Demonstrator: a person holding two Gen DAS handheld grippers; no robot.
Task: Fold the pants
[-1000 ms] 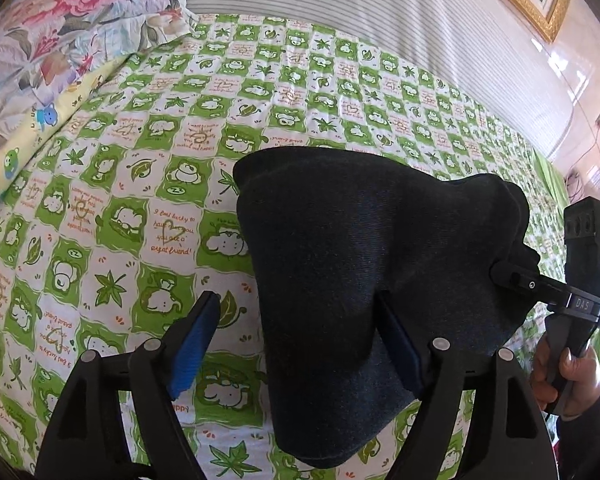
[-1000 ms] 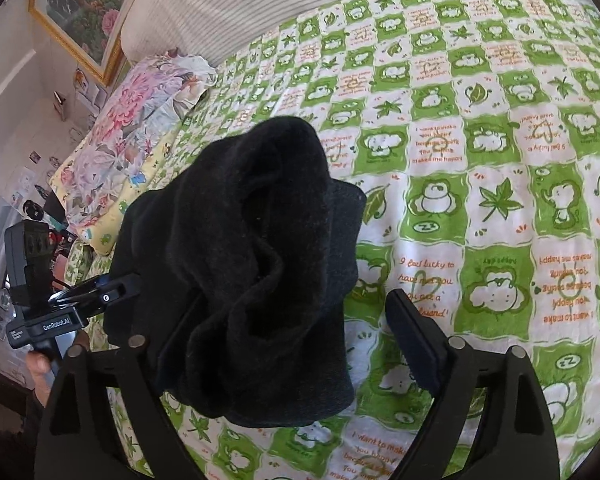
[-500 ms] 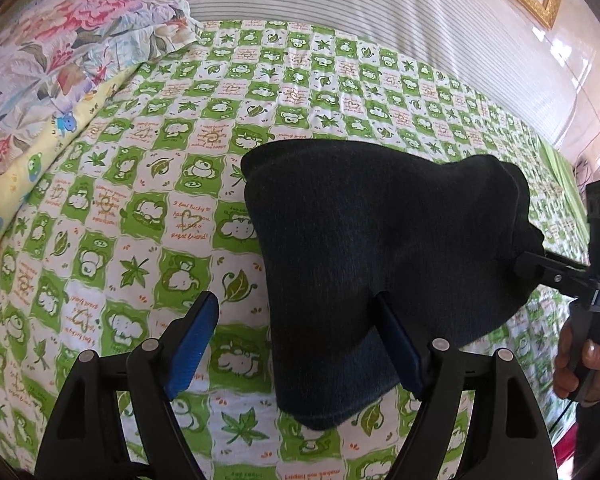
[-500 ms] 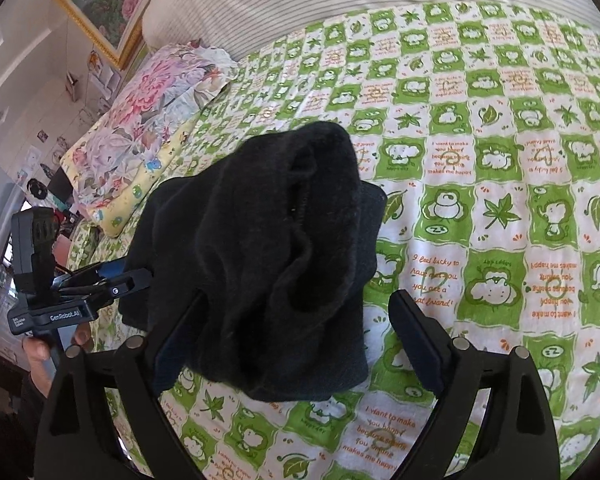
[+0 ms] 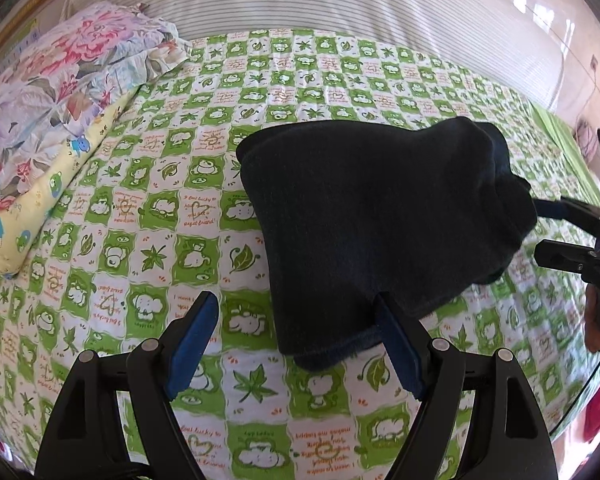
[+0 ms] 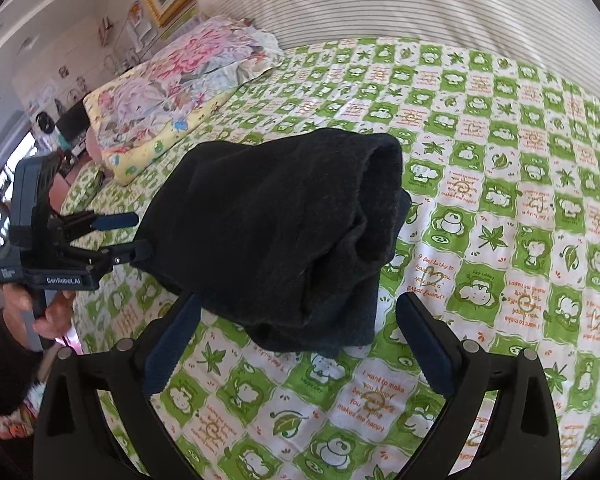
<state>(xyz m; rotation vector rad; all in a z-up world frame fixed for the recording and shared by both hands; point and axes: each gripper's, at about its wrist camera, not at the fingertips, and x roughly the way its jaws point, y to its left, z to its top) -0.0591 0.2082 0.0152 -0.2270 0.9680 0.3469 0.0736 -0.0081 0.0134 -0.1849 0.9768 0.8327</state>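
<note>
Folded dark navy knit pants (image 5: 384,220) on the green-and-white checked bed sheet (image 5: 148,208), long axis from 10 to 4 o'clock, between both released hand-held grippers: left hand-held gripper (image 5: 296,344) at 6 o'clock, right hand-held gripper (image 6: 296,340) at 3 o'clock, neither grasping.

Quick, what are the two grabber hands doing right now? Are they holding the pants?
Left gripper: open, holding nothing; the dark pants lie folded on the bed beside its right finger.
Right gripper: open, holding nothing.

Home bedroom: quilted bed (image 5: 260,80), pillows (image 5: 60,92).
</note>
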